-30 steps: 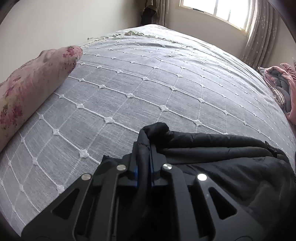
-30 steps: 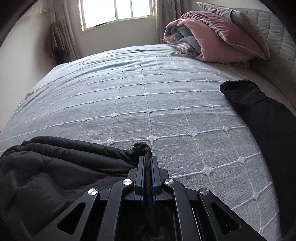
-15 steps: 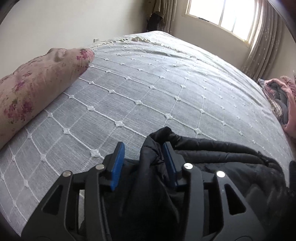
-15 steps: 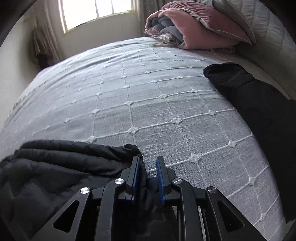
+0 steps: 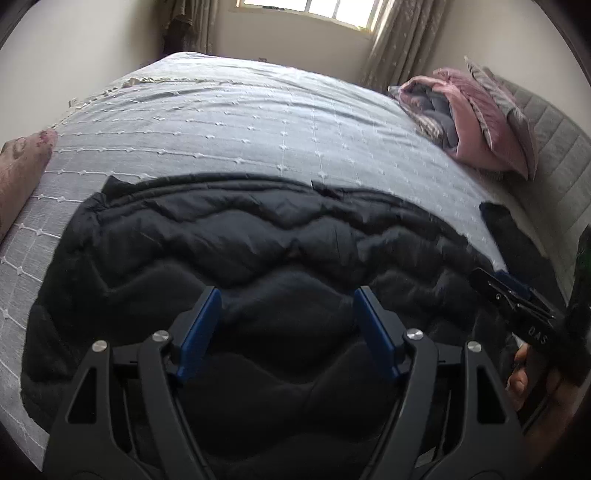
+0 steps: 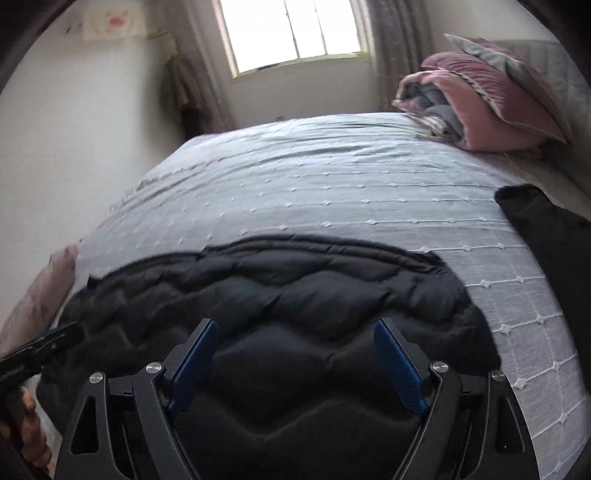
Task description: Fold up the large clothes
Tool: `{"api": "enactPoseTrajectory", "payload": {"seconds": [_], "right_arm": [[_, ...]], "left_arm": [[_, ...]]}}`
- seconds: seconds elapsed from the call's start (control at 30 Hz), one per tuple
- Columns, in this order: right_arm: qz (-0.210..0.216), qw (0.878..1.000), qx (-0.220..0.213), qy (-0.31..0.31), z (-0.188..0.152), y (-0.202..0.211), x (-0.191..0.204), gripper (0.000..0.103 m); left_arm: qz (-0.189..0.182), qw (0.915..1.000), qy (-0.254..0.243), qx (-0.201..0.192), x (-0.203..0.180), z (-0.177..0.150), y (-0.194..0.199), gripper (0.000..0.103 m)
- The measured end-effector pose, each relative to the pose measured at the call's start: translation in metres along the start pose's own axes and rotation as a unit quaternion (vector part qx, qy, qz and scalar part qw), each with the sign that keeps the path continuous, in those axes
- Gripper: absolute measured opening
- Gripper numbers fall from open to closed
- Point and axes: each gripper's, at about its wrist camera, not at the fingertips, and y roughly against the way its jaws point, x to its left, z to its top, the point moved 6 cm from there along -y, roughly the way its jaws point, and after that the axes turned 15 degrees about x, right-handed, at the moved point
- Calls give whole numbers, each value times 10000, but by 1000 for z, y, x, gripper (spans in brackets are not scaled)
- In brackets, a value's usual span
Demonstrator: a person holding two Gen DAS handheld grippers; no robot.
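black quilted jacket [image 5: 258,236] flat on grey bedspread [image 5: 240,122]

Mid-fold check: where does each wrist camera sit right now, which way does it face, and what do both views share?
Left wrist: sits behind the open left gripper, looking down over the black jacket toward the window; the right gripper and its hand show at right.
Right wrist: sits behind the open right gripper, facing the same way; the left gripper and its hand show at left.
Shared: jacket, grey bedspread, pink bedding, window. Both jaws have just been opening, nothing between them.
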Motion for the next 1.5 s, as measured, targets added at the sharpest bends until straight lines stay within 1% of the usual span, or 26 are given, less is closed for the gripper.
{"api": "enactPoseTrajectory", "payload": {"seconds": [0.03, 0.07, 0.1, 0.17, 0.2, 0.3, 0.4, 0.47, 0.67, 0.8, 0.87, 0.93, 1.0, 1.03, 1.07, 1.1, 1.2, 1.33, 1.37, 1.47, 1.5], "right_arm": [[-8, 9995, 138, 286, -6, -10, 17, 87], [-76, 9984, 222, 521, -11, -17, 29, 87], [-169, 9970, 278, 699, -15, -26, 37, 87], [-411, 9936, 405, 968, -22, -41, 46, 87], [-511, 9923, 502, 1013, -24, -51, 48, 87], [-474, 9923, 650, 942, -24, -66, 45, 90], [-523, 9918, 713, 925, -27, -73, 47, 92], [-521, 9915, 802, 885, -30, -79, 45, 93], [-612, 9908, 852, 857, -30, -89, 44, 96], [-590, 9914, 817, 839, -27, -78, 43, 96], [-593, 9925, 676, 823, -25, -68, 43, 96], [-607, 9937, 412, 853, -22, -54, 44, 85], [-571, 9935, 288, 945, -18, -44, 46, 50], [-538, 9937, 268, 942, -16, -41, 47, 41], [-453, 9945, 256, 908, -14, -37, 47, 25], [-379, 9950, 241, 894, -13, -35, 47, 20], [-65, 9948, 212, 997, -17, -31, 61, 19], [377, 9921, 461, 1106, -26, -36, 81, 19], [413, 9912, 502, 1153, -28, -38, 86, 19], [264, 9898, 506, 1302, -26, -47, 98, 20], [224, 9900, 518, 1294, -23, -50, 97, 21]], "left_arm": [[234, 9997, -22, 67, -2, -2, -11, 75], [370, 9993, -11, 98, 0, -2, -19, 74], [415, 9991, -1, 126, 0, -3, -26, 74], [356, 9992, 73, 185, 3, -5, -33, 75], [323, 9991, 141, 223, 5, -5, -37, 75], [383, 9985, 233, 327, 7, -7, -44, 74], [617, 9975, 98, 328, 4, -7, -48, 75], [679, 9971, 45, 344, 2, -9, -52, 75], [635, 9975, 80, 300, 5, -11, -52, 75], [382, 9989, 203, 168, 13, -12, -39, 74], [288, 9989, 330, 137, 19, -10, -34, 75], [207, 9986, 477, 67, 27, -7, -26, 74], [180, 9979, 615, -36, 36, -5, -19, 74], [196, 9974, 686, -97, 42, -4, -16, 74], [227, 9969, 747, -138, 47, -3, -14, 74], [241, 9966, 779, -145, 50, -3, -14, 74], [135, 9964, 834, -91, 55, -2, -17, 74], [149, 9964, 839, -30, 54, -3, -21, 74], [168, 9967, 789, -41, 52, -3, -22, 74], [196, 9985, 516, 14, 42, 0, -24, 74], [316, 9984, 467, 6, 44, 3, -25, 74]]}}
